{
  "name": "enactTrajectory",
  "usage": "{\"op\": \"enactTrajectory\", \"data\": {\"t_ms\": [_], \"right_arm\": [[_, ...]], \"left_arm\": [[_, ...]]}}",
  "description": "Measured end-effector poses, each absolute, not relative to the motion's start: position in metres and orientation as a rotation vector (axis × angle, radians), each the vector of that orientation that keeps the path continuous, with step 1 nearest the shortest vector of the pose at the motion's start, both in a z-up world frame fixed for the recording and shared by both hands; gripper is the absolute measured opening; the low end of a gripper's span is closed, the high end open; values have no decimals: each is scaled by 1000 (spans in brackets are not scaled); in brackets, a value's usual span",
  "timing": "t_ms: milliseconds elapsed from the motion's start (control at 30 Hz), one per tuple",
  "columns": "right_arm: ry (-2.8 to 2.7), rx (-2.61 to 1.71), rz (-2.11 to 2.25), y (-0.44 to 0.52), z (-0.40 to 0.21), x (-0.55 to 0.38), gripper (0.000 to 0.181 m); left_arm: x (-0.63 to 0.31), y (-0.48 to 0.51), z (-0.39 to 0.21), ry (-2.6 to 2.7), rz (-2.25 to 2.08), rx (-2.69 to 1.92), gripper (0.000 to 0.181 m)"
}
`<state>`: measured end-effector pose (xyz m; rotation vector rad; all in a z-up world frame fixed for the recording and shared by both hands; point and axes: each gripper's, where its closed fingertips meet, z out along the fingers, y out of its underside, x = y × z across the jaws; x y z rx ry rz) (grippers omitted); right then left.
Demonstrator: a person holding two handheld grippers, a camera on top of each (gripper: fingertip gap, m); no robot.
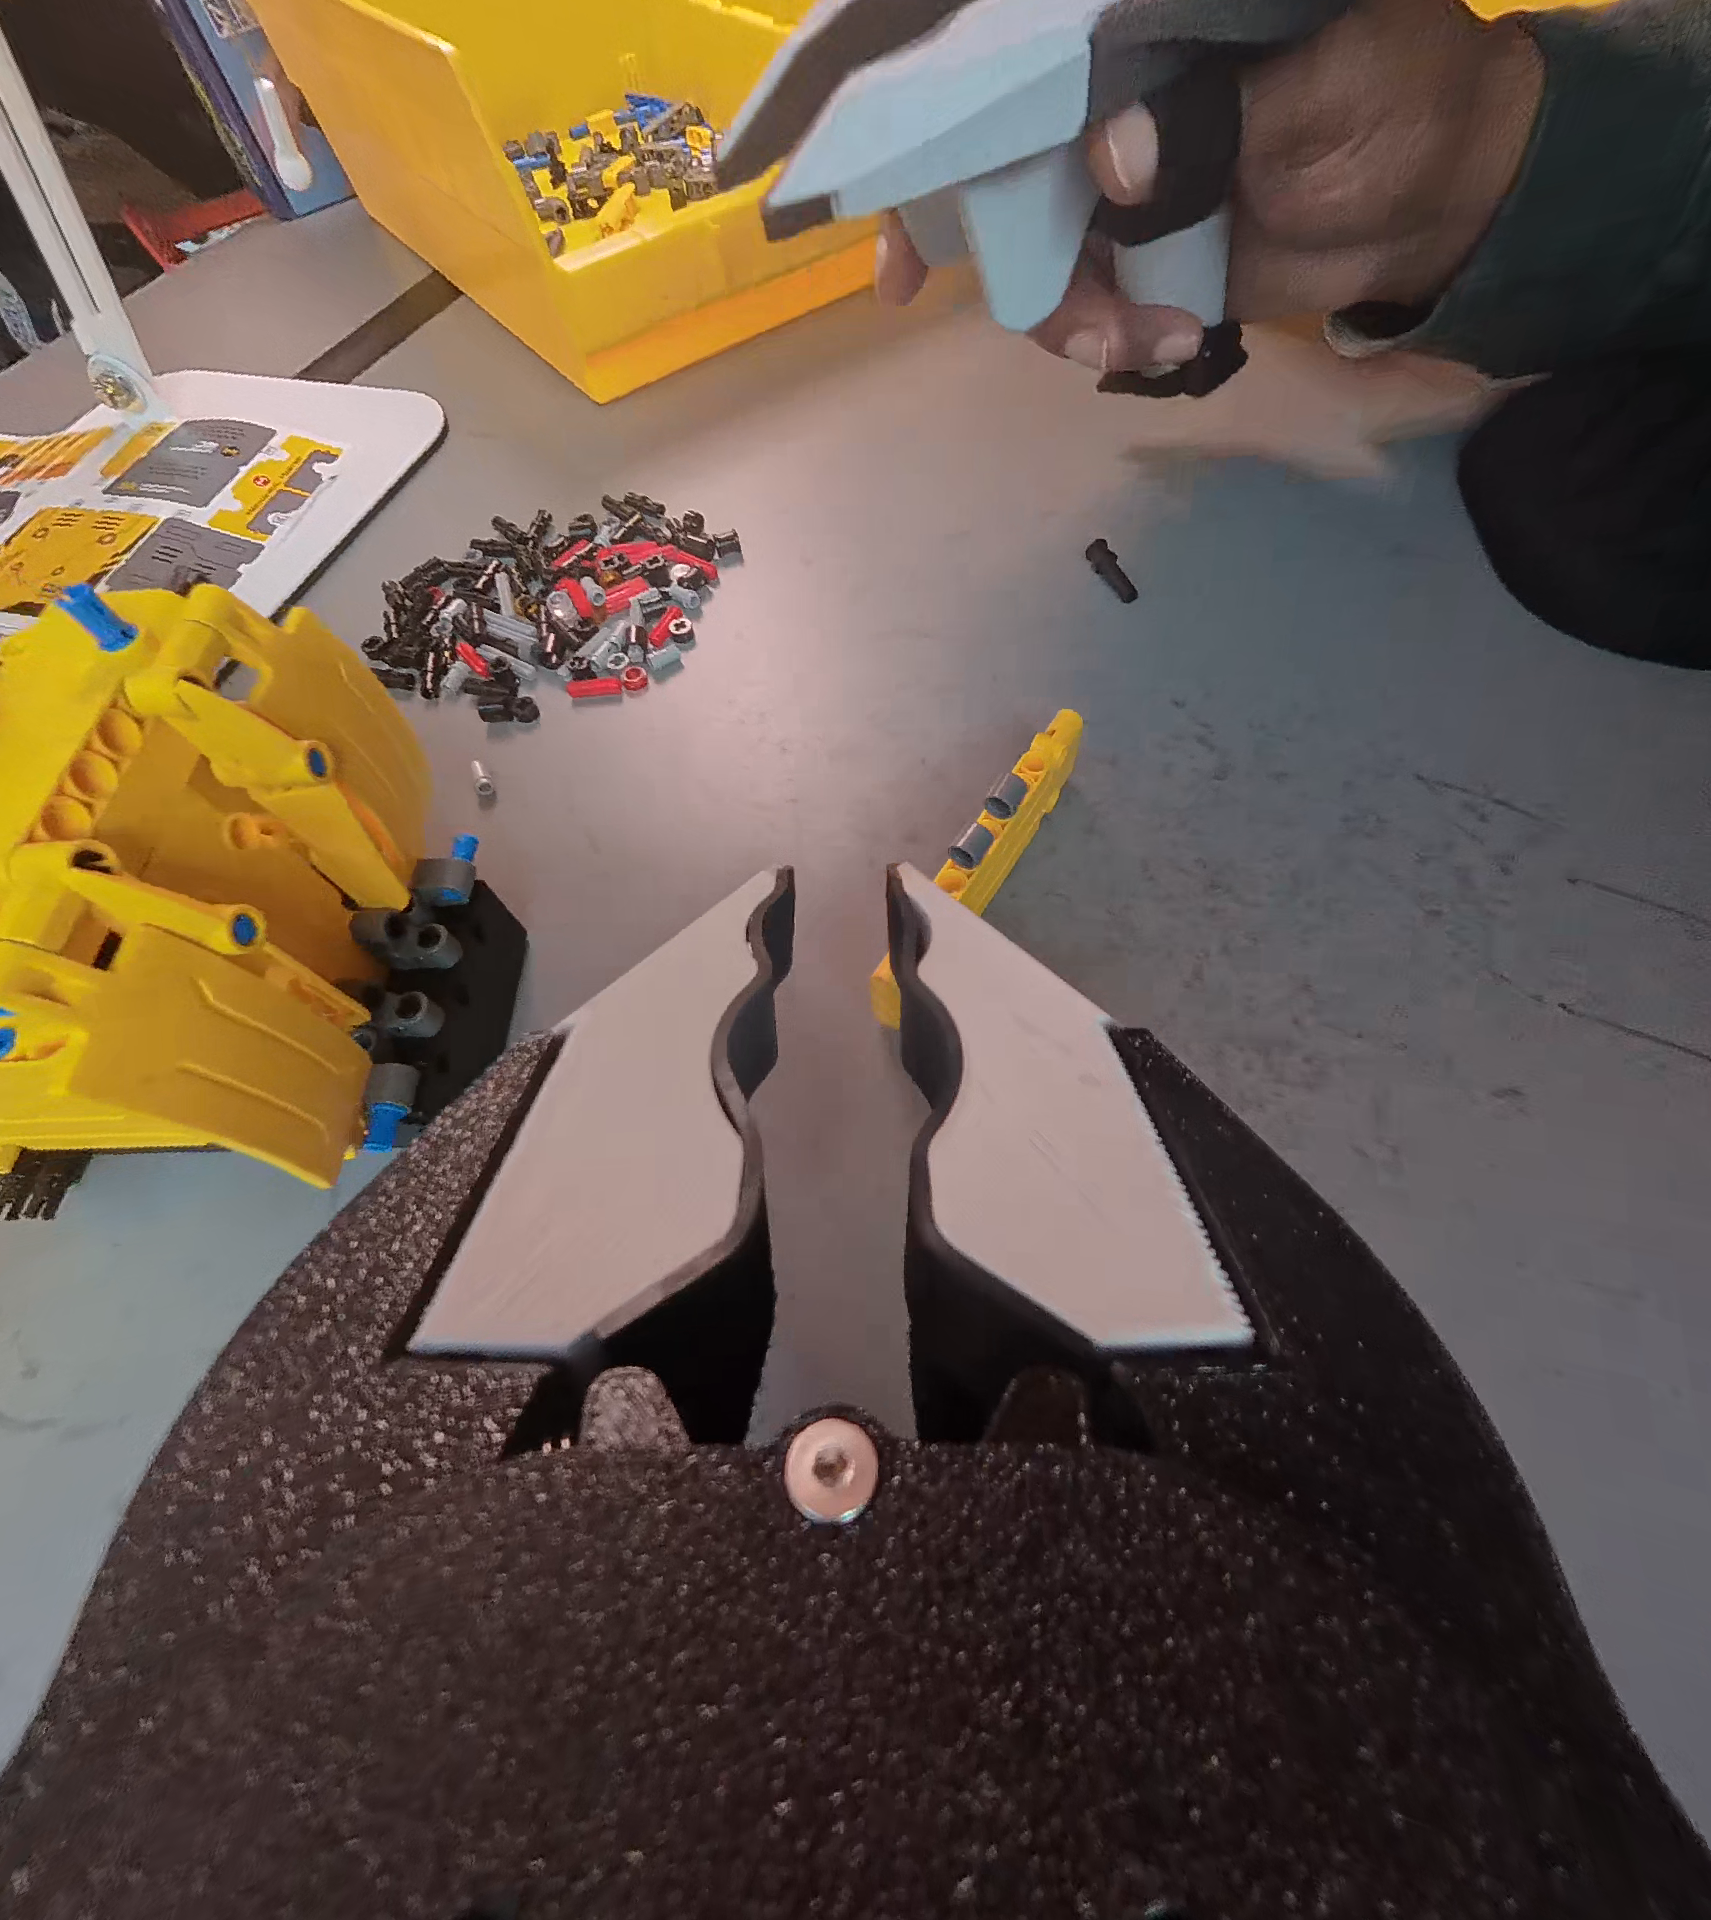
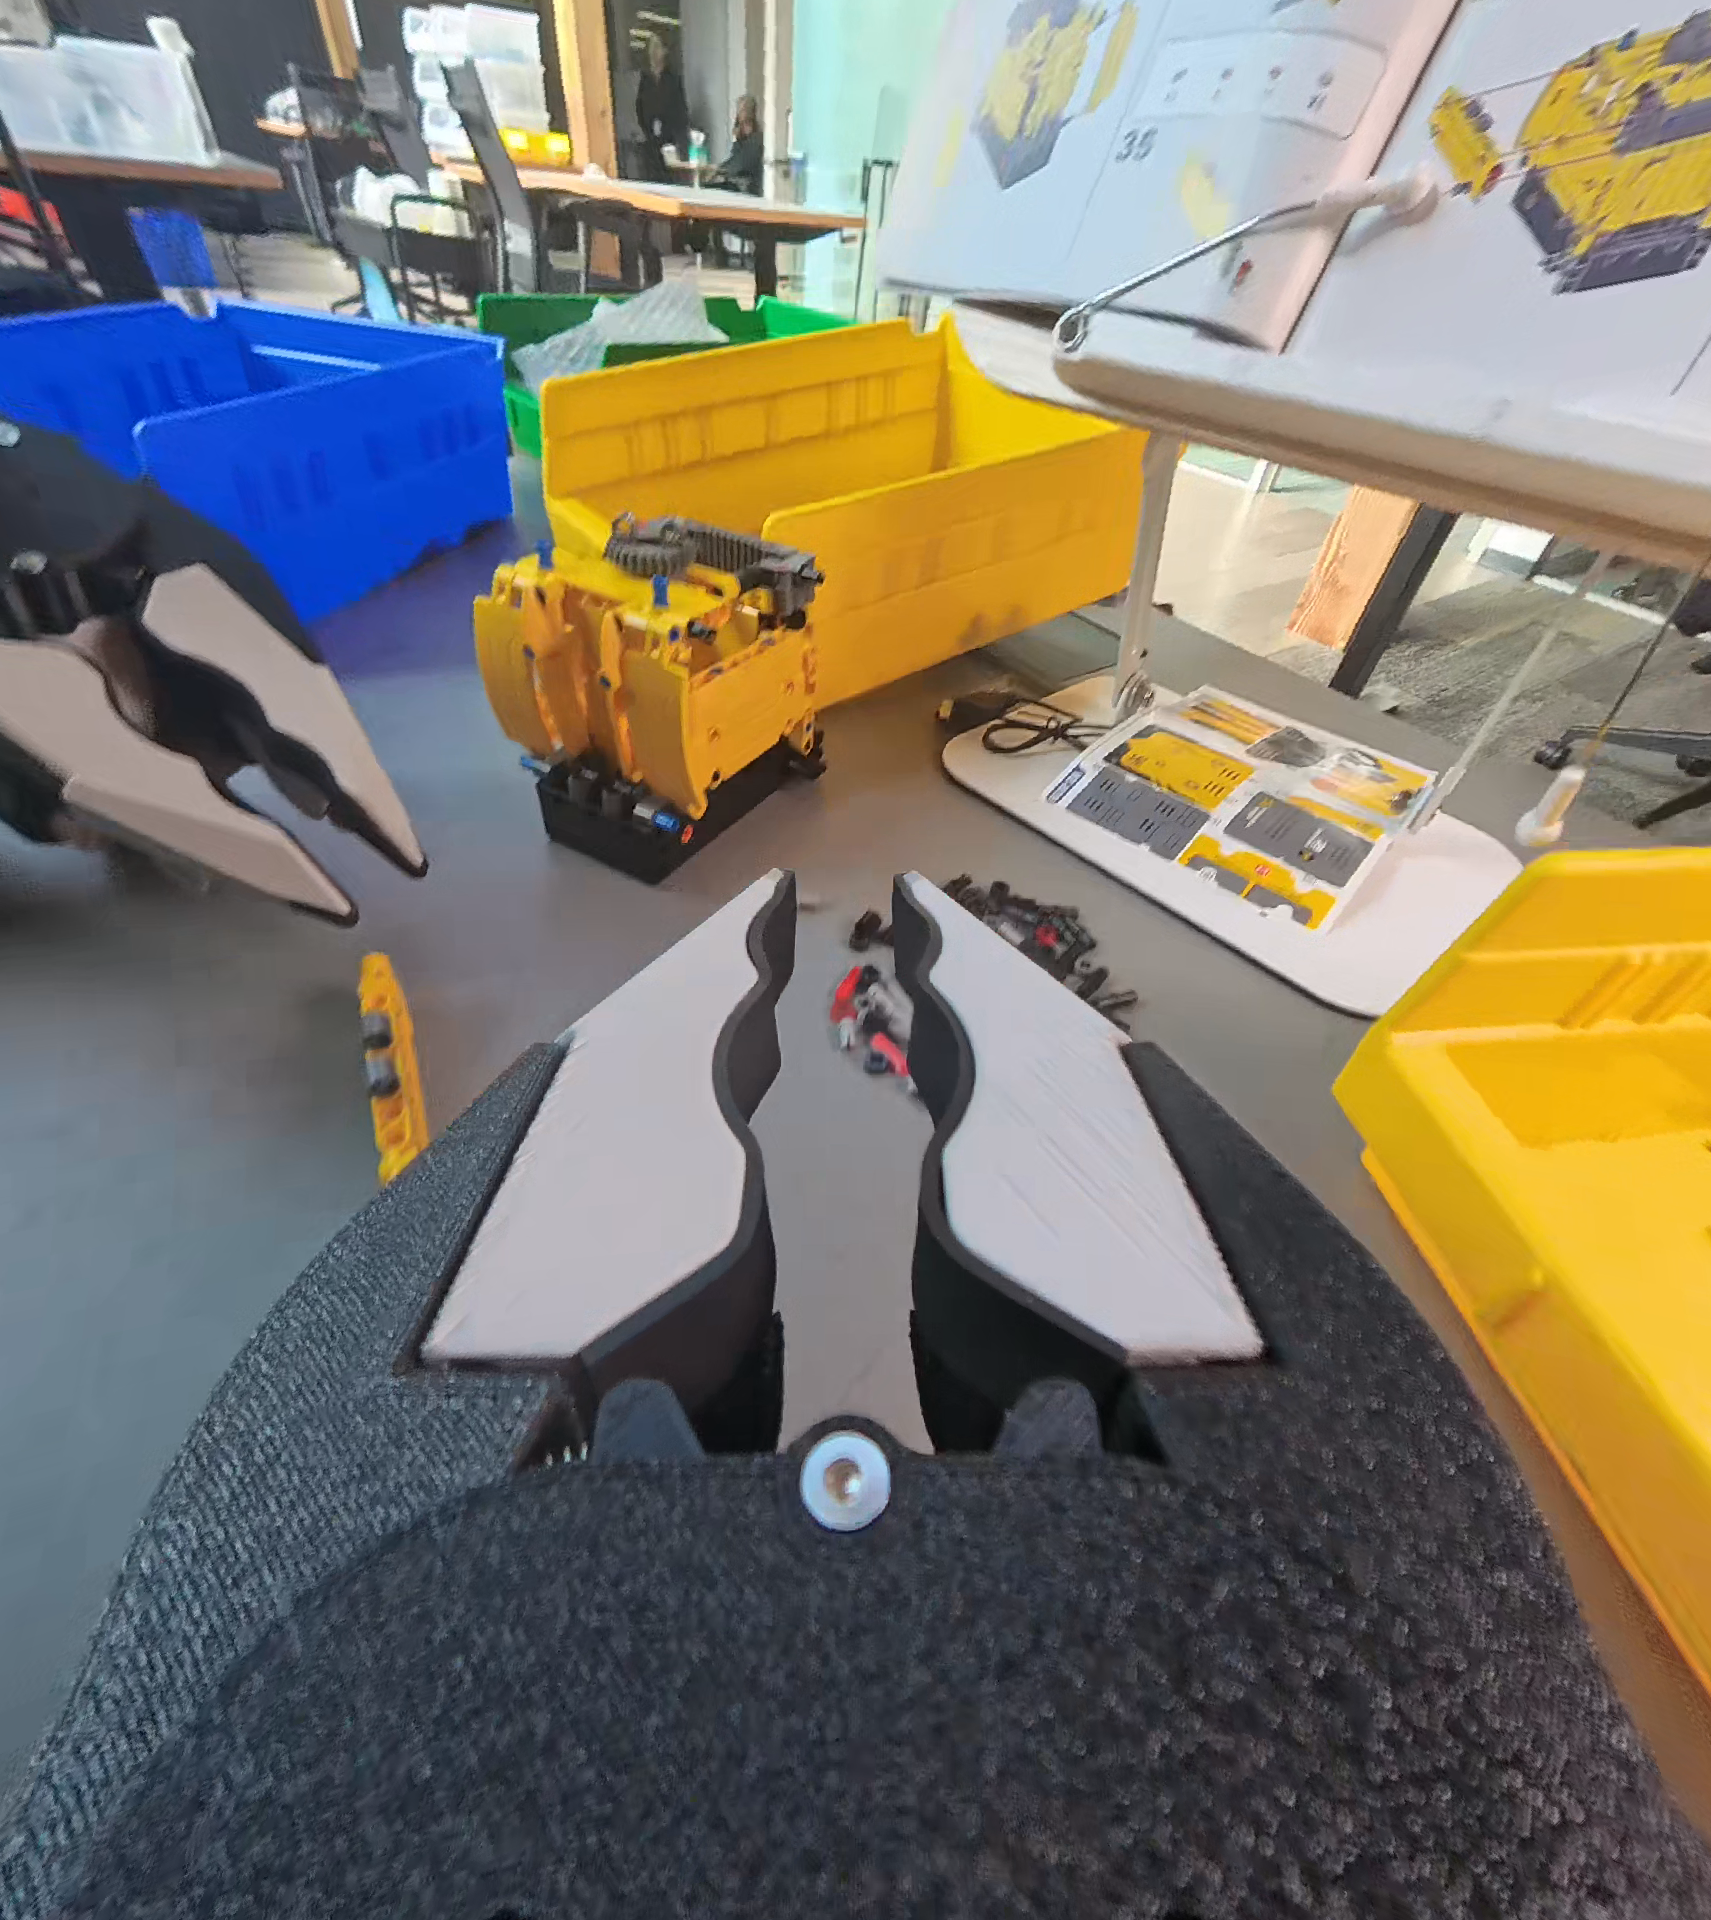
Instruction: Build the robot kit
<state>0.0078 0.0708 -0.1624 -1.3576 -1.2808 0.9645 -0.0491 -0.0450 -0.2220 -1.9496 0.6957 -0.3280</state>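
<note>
Both pairs of fingers stand parted with nothing between them. The left gripper (image 1: 838, 883) hangs just above the grey table (image 1: 1350, 987), and a yellow beam (image 1: 1012, 821) with grey sleeves lies flat just past its right fingertip, partly hidden behind it. The right gripper (image 2: 843, 894) points at a heap of small black, red and grey pins (image 2: 986, 956), which seems to lie a little beyond its tips, though blur makes the gap hard to judge. A half-built yellow model (image 2: 648, 686) on a black base stands farther on, left of the heap. Yellow bins (image 2: 934, 499), a blue bin (image 2: 311, 447) and a white stand (image 2: 1453, 395) holding instruction pages ring the table; desks and chairs fill the room behind.
</note>
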Motion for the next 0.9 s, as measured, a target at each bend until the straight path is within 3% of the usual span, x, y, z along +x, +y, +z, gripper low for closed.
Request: {"op": "enactTrajectory", "data": {"t_ms": [367, 900], "right_arm": [[-1023, -1267, 806, 187, -40, -131, 14], [-1062, -1345, 701, 214, -72, -153, 13]], "left_arm": [[-48, -44, -222, 698, -286, -1941, 16], [-49, -45, -223, 708, -289, -1945, 16]]}}
